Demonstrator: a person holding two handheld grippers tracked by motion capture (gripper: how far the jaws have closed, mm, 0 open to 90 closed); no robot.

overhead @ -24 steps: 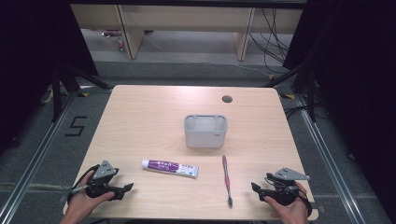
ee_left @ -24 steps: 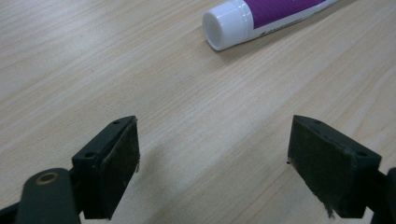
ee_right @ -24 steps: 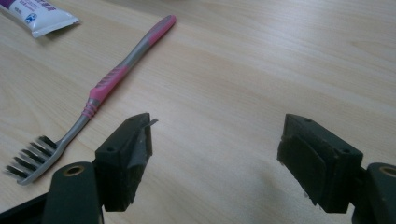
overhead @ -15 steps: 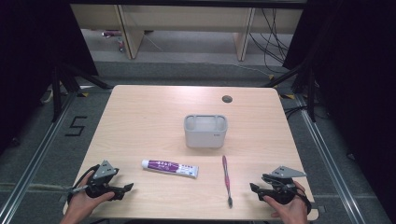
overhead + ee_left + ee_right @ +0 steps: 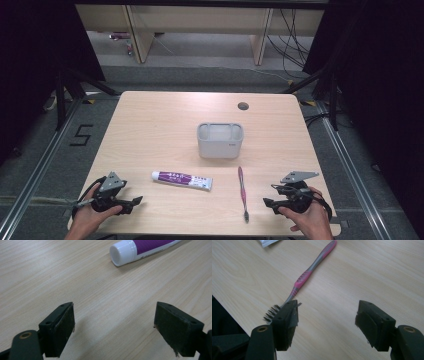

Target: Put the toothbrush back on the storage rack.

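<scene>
Meanwhile, at the desk's [image 5: 150, 125] near edge, both tools wait with jaws spread and nothing between them: the left hand-held gripper [image 5: 131, 203] by the near-left corner, the right hand-held gripper [image 5: 268, 203] by the near-right corner. The toothpaste tube [image 5: 182, 180] lies flat just ahead of the left one, its white cap [image 5: 123, 252] pointing that way; the toothbrush [image 5: 243, 186] lies lengthwise near the right one, bristles [image 5: 271, 312] close beside one jaw and close to the desk's near edge. A careless sweep there would likely nudge the brush off the desk, and the thin handle [image 5: 312, 268], lying flat, may slip out of a shallow pinch. Farther back, the grey holder [image 5: 220, 141] stands mid-desk, well apart from both items, with nothing blocking the way. A round cable hole [image 5: 243, 106] sits near the far edge.
</scene>
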